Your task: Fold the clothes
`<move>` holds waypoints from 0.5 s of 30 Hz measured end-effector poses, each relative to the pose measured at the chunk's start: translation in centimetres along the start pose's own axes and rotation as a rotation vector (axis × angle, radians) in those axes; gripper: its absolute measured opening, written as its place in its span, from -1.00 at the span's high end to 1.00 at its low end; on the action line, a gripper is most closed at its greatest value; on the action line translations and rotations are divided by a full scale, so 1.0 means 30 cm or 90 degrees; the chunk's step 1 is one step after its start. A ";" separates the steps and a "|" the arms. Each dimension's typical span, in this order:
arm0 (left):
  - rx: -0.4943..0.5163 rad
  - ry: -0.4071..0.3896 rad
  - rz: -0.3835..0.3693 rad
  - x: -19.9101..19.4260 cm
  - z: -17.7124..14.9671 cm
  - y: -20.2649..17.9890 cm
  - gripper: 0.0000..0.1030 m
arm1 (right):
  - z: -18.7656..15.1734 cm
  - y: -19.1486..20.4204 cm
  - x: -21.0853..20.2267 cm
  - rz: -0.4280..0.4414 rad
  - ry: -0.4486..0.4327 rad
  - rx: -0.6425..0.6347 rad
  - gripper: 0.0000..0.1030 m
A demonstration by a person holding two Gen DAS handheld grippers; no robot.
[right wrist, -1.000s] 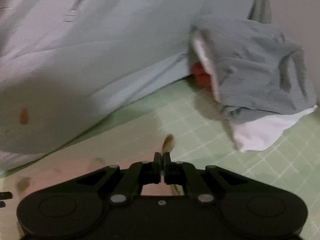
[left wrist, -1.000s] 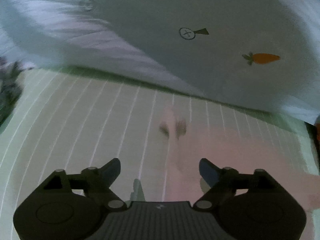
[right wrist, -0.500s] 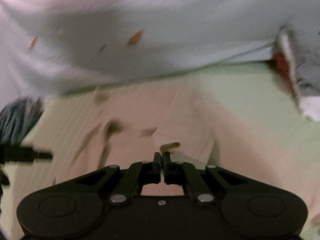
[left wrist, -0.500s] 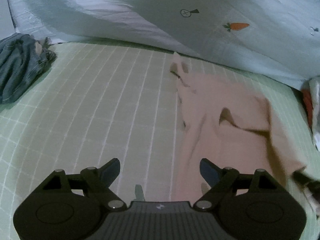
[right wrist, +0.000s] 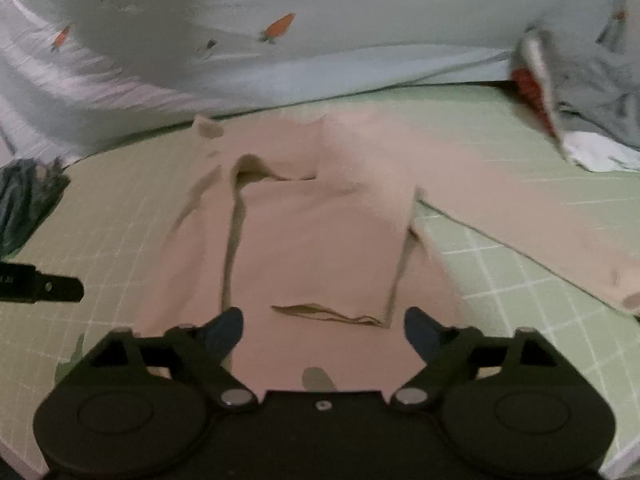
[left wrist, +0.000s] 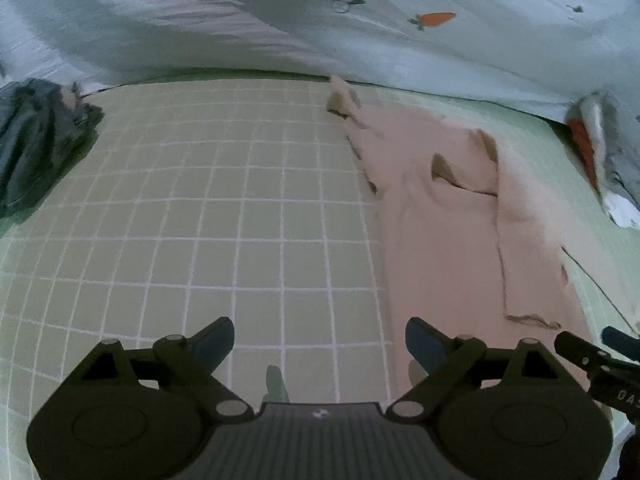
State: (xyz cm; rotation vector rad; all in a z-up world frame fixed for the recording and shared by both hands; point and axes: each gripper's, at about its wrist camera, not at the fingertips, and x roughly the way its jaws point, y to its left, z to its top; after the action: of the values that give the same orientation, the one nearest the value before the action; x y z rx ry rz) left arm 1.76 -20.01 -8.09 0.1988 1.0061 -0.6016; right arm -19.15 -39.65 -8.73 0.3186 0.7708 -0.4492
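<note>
A pale pink long-sleeved top (right wrist: 320,236) lies spread on the green checked sheet (left wrist: 240,216), partly folded over itself, one sleeve stretching to the right (right wrist: 540,236). In the left wrist view the top (left wrist: 452,220) lies to the right. My right gripper (right wrist: 323,330) is open and empty just above the top's near hem. My left gripper (left wrist: 320,340) is open and empty over bare sheet, left of the top. The right gripper's tip shows in the left wrist view (left wrist: 600,364).
A light blue duvet with carrot prints (left wrist: 360,20) bunches along the back. A dark denim garment (left wrist: 36,140) lies at the far left. A grey, white and red pile of clothes (right wrist: 580,92) sits at the back right.
My right gripper has opened and let go of the pink top, which now lies laid out on the sheet. Both grippers have drawn back toward the near edge.
</note>
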 end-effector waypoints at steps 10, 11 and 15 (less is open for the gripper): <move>0.062 0.013 -0.029 0.024 0.004 -0.126 -0.80 | -0.068 -0.122 -0.044 -0.082 -0.016 0.102 -1.00; 0.064 0.014 -0.032 0.029 0.008 -0.151 -0.80 | -0.062 -0.146 -0.035 -0.085 -0.015 0.110 -1.00; 0.064 0.014 -0.035 0.056 0.012 -0.278 -0.80 | -0.050 -0.248 0.002 -0.091 0.014 0.097 -1.00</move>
State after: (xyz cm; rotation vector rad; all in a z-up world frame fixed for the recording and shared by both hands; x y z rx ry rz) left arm -1.95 -27.66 -8.36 0.2682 1.0061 -0.7014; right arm -23.72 -45.42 -10.62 0.4119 0.7860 -0.6419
